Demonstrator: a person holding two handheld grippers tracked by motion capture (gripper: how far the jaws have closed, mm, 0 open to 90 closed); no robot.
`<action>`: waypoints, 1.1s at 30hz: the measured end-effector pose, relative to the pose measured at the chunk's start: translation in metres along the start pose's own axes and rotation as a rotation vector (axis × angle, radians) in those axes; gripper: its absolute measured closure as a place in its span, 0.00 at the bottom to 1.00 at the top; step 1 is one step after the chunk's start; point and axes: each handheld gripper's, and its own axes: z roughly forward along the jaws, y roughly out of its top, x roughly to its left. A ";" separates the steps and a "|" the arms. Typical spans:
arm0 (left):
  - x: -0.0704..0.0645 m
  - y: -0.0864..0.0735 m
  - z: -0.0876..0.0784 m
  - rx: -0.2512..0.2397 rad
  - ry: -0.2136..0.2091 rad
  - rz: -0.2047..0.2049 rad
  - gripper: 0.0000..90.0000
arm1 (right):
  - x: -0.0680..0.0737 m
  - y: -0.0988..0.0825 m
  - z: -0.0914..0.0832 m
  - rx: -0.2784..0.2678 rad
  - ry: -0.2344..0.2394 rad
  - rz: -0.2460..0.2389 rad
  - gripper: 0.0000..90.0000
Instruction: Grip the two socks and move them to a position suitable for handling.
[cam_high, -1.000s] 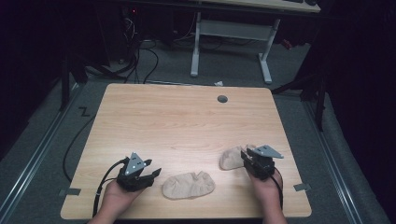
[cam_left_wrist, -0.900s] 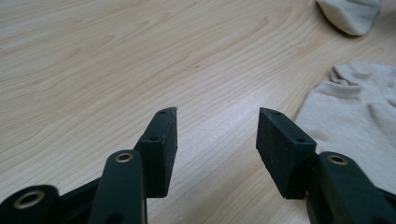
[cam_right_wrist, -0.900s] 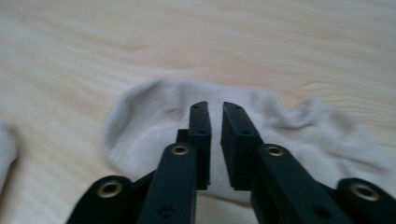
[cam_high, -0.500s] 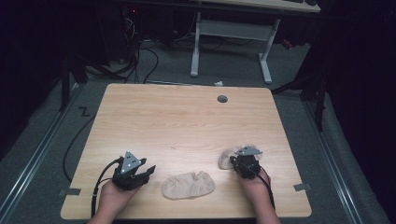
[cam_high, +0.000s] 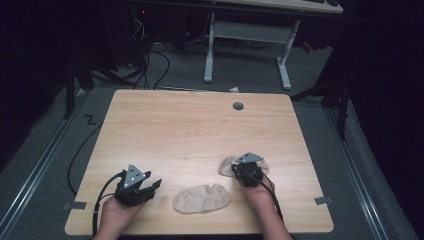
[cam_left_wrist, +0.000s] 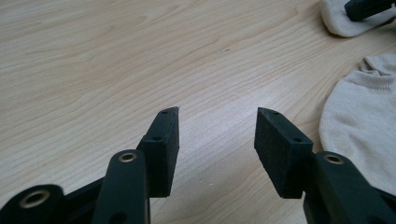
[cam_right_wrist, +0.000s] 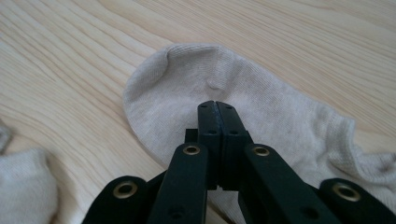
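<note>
Your right tool (cam_right_wrist: 218, 106) has just been closing, and its jaws now stand pressed together over the far beige sock (cam_right_wrist: 261, 116). From the right gripper view you cannot tell for certain whether a fold of the knit is pinched between the tips, though they lie right on the fabric; I judge it a pinch on the sock near its toe end. Your left tool (cam_left_wrist: 217, 126) rests low over the wooden surface (cam_high: 190, 130) with its jaws apart and nothing between them, the near sock (cam_high: 202, 198) lying flat just to its right. Both socks lie separate and near each other, so pairing them looks barely begun: one grasp made, the near sock not yet taken, and the bringing together all left.
</note>
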 end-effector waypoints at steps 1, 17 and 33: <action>0.001 -0.001 -0.001 -0.001 0.004 0.000 0.56 | 0.005 0.005 0.004 -0.003 0.009 -0.010 1.00; 0.010 -0.014 -0.018 -0.004 0.025 -0.035 0.57 | 0.049 0.038 0.033 -0.012 0.101 -0.119 1.00; 0.004 -0.012 -0.012 0.019 -0.010 -0.004 0.59 | 0.091 0.060 0.049 -0.007 0.156 -0.243 0.98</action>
